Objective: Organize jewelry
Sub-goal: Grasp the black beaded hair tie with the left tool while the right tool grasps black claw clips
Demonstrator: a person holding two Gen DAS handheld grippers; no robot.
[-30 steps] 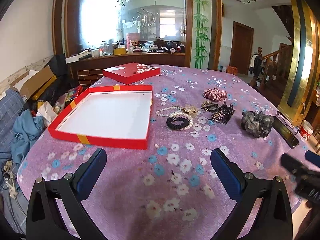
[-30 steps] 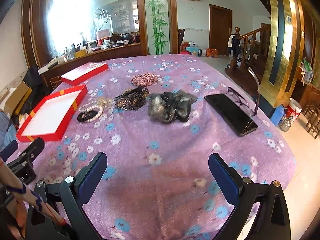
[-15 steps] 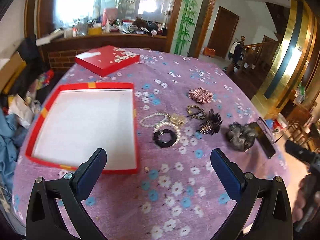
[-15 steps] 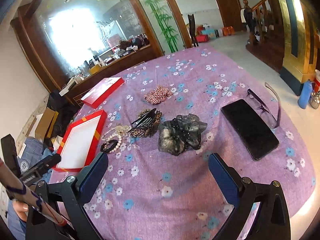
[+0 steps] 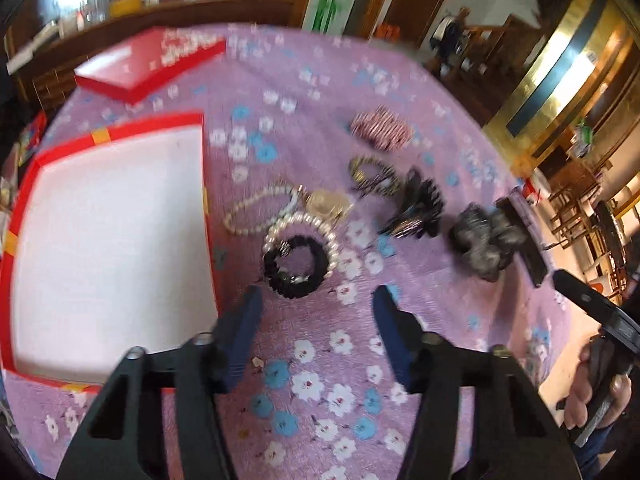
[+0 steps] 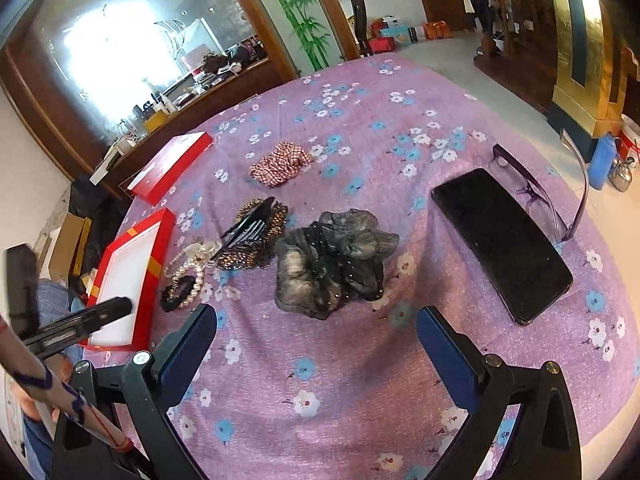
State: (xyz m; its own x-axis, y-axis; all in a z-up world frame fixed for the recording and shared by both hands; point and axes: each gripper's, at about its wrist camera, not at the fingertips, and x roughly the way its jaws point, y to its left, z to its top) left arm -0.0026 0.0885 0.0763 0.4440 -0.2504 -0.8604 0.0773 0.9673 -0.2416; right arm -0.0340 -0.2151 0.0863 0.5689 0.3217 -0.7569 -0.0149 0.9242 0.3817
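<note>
Left tool [image 5: 316, 300] has closed in on the black beaded bracelet [image 5: 293, 265], its fingers narrowed yet gripping nothing; right tool [image 6: 316, 332] hangs spread, so sorting starts.

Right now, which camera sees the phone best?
The right wrist view. There the phone lies whole and sharp on the purple cloth, beside the glasses. The left wrist view is blurred and catches only a dark sliver of the phone at the far edge, mostly hidden behind the grey scrunchie.
</note>
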